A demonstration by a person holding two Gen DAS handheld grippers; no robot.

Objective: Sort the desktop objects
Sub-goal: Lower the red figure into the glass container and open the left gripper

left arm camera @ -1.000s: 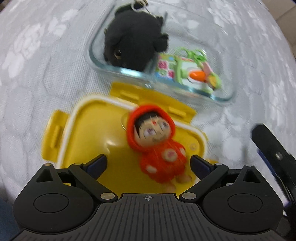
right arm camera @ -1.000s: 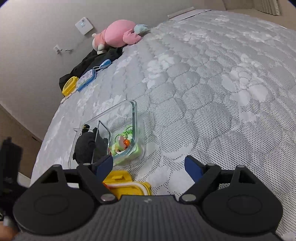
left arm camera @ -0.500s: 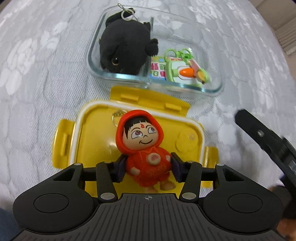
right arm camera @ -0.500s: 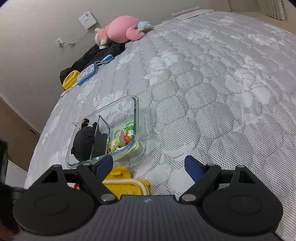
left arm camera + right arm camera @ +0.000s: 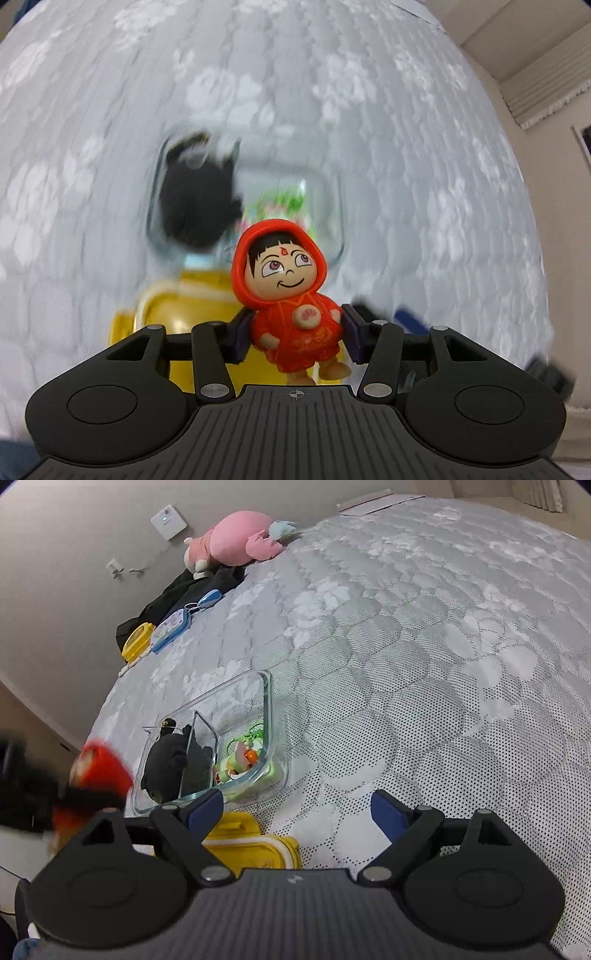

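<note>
L gripper [image 5: 295, 334] clamped on red-hooded figurine [image 5: 286, 291] at the torso, pads tight against both sides, figure upright, face toward cam, feet dangling just above the gripper body. Held up off the yellow lid [image 5: 177, 314], which lies flat on the quilted grey mattress [image 5: 424, 184] below and behind the figure. Past the lid, clear glass container [image 5: 334, 236], blurred; black plush [image 5: 195, 199] in its left compartment, green/white small toys [image 5: 284, 205] in the right one. At right edge of that view, dark blurred piece w/ a blue tip, likely the other gripper; can't tell for sure.

R wrist view, left to right: blurred red figurine at far left in the black L gripper [image 5: 85, 786], above mattress level. Next, glass container [image 5: 271, 738] w/ divider: black plush [image 5: 166, 760] on the left side, green toys [image 5: 242, 760] w/ orange bit on the right. Yellow lid [image 5: 251, 843] just beside container's near edge, partly hidden behind R gripper's left finger. R gripper [image 5: 297, 808] spread wide, nothing between the blue pads, hovering over bare mattress [image 5: 443, 664]. Far back by the wall: pink plush [image 5: 236, 541], black cloth, small blue case and a yellow item, well apart from the container.
</note>
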